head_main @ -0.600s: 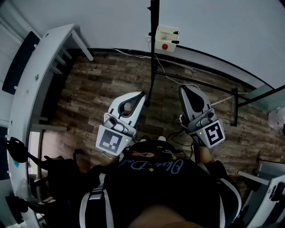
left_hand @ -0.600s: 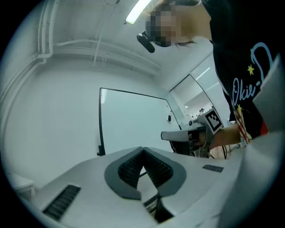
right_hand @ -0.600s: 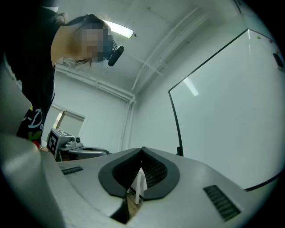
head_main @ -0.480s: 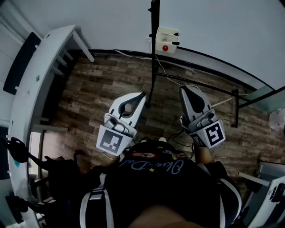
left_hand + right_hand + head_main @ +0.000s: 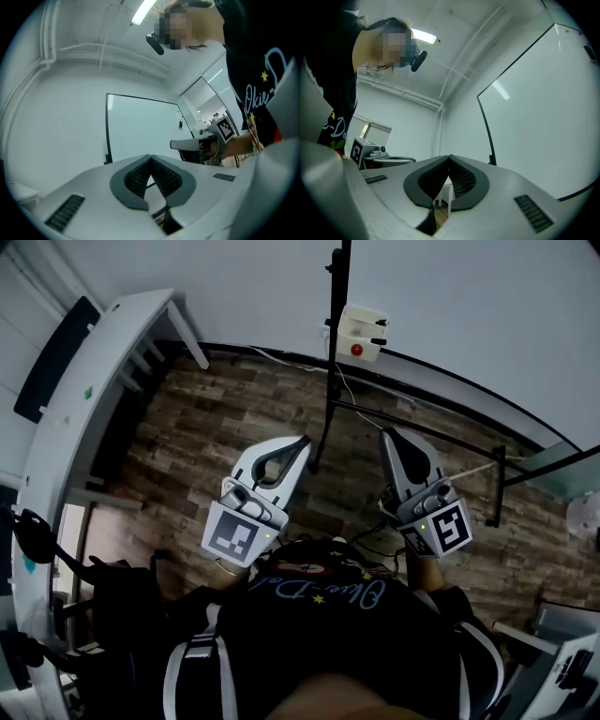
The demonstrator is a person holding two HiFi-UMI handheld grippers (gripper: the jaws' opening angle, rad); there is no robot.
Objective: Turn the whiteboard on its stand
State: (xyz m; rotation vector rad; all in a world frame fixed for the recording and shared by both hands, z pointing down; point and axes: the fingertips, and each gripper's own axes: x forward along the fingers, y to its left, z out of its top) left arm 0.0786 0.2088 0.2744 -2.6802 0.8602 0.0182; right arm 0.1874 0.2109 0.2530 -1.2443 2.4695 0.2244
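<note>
The whiteboard [image 5: 140,129] has a black frame and stands ahead of me; in the right gripper view the whiteboard [image 5: 543,112] fills the right side. In the head view, the stand's black upright [image 5: 330,362] rises from the wood floor, with black base bars [image 5: 422,432] running right. My left gripper [image 5: 302,439] is shut and empty, just left of the upright's foot and apart from it. My right gripper [image 5: 386,432] is also shut and empty, a little right of the upright. Neither touches the board or the stand.
A white table [image 5: 84,399] runs along the left. A cream wall box with a red button [image 5: 359,331] hangs beside the upright, its cable [image 5: 361,404] trailing over the floor. White furniture [image 5: 562,652] stands at the lower right. The person's dark shirt [image 5: 319,634] fills the bottom.
The head view has shifted slightly, so the table and upright sit a little further right. Both grippers stay shut and hold about the same place in front of the person.
</note>
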